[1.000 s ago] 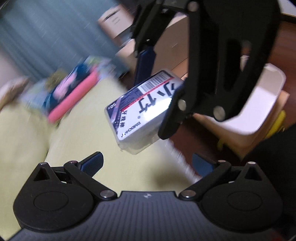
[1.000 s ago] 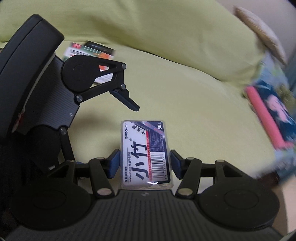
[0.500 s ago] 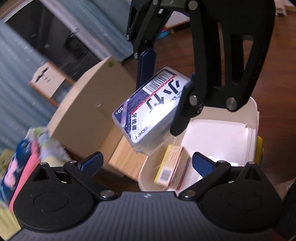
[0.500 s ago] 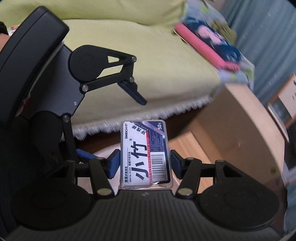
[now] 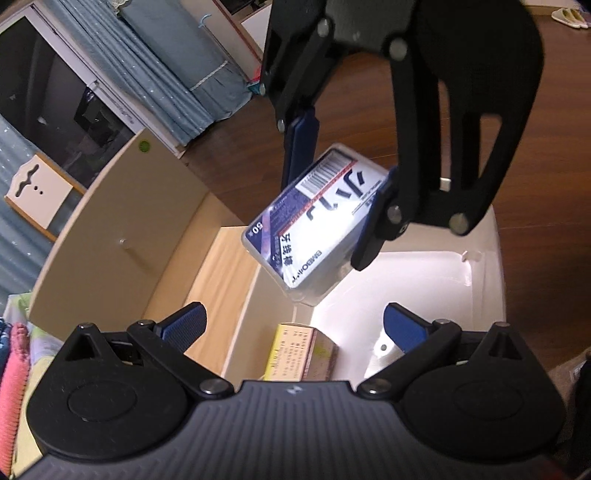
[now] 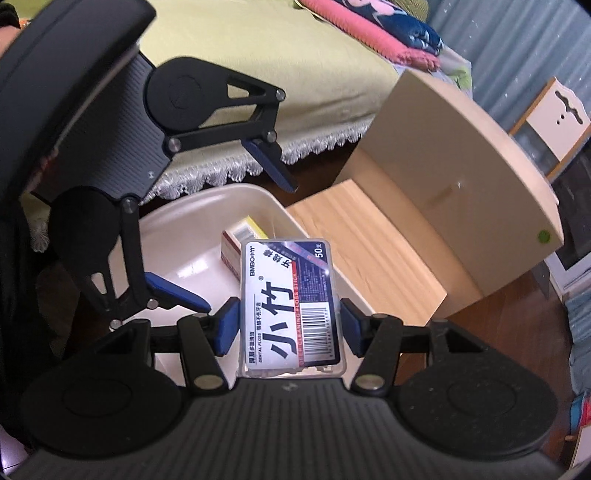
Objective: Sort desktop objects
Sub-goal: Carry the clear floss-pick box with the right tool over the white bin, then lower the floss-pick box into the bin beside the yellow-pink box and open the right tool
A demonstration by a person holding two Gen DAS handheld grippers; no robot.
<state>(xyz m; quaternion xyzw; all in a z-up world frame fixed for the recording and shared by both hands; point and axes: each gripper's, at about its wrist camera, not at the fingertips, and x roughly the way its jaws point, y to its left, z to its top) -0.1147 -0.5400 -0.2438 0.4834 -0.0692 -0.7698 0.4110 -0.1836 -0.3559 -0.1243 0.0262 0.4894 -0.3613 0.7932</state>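
A clear dental floss box [image 6: 290,302] with a white and blue label sits between the blue pads of my right gripper [image 6: 288,325], which is shut on it. In the left wrist view the same floss box [image 5: 314,225] hangs above a white plastic bin [image 5: 484,258], held by the right gripper [image 5: 332,206]. My left gripper [image 5: 295,328] is open with nothing between its fingers, just below the box. A yellow and brown carton [image 5: 303,350] lies inside the bin [image 6: 177,218]; the carton [image 6: 240,240] shows there behind the floss box.
A pale wooden cabinet [image 6: 461,177] and a low wooden board [image 6: 369,251] stand beside the bin on a dark wood floor [image 5: 369,122]. A yellow-green bed cover [image 6: 258,55] with lace edge and folded pink and blue fabric [image 6: 388,33] lie beyond. Blue curtains [image 5: 173,74] hang behind.
Both grippers have swung from over the yellow-green cover to above the white bin. The floss box stayed clamped in the right gripper; the left stayed open.
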